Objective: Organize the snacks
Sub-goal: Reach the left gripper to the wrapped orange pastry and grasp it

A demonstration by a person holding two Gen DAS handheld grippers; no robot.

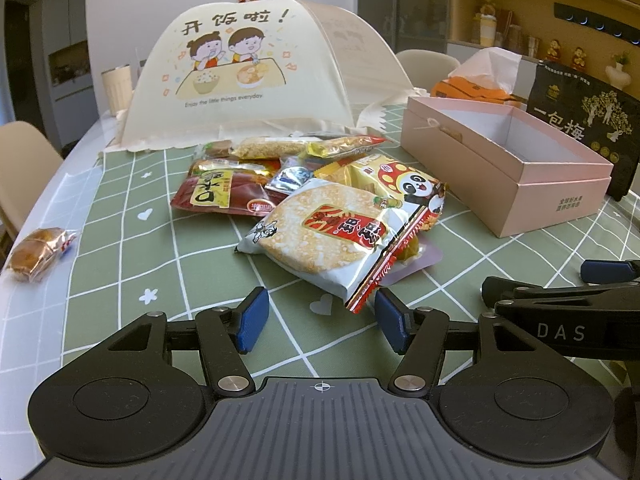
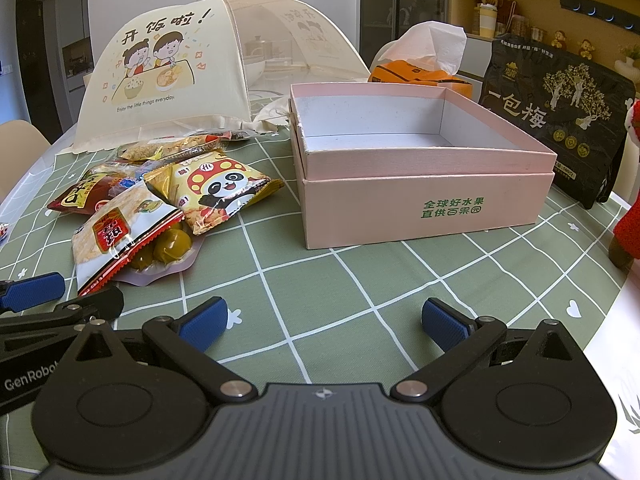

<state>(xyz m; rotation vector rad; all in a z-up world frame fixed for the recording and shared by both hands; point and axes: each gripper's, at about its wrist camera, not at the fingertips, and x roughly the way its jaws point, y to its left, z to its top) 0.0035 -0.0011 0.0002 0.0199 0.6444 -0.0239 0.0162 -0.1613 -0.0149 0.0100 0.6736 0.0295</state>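
Observation:
A pile of snack packs lies on the green checked tablecloth (image 1: 168, 248): a white rice cracker pack (image 1: 320, 232) in front, a panda pack (image 1: 404, 184), a dark red pack (image 1: 224, 192) and several small bars behind. The pile also shows in the right wrist view, with the rice cracker pack (image 2: 116, 236) and panda pack (image 2: 220, 192). An open, empty pink box (image 2: 420, 184) stands right of the pile; it also shows in the left wrist view (image 1: 508, 168). My left gripper (image 1: 320, 320) is open just short of the cracker pack. My right gripper (image 2: 324, 324) is open before the box.
A cream mesh food cover (image 1: 240, 76) stands behind the pile. A wrapped cake (image 1: 36, 252) lies alone at the far left table edge. A black plum bag (image 2: 560, 120) and an orange tissue box (image 2: 412, 72) stand behind the pink box. A red object (image 2: 630, 216) is at the right edge.

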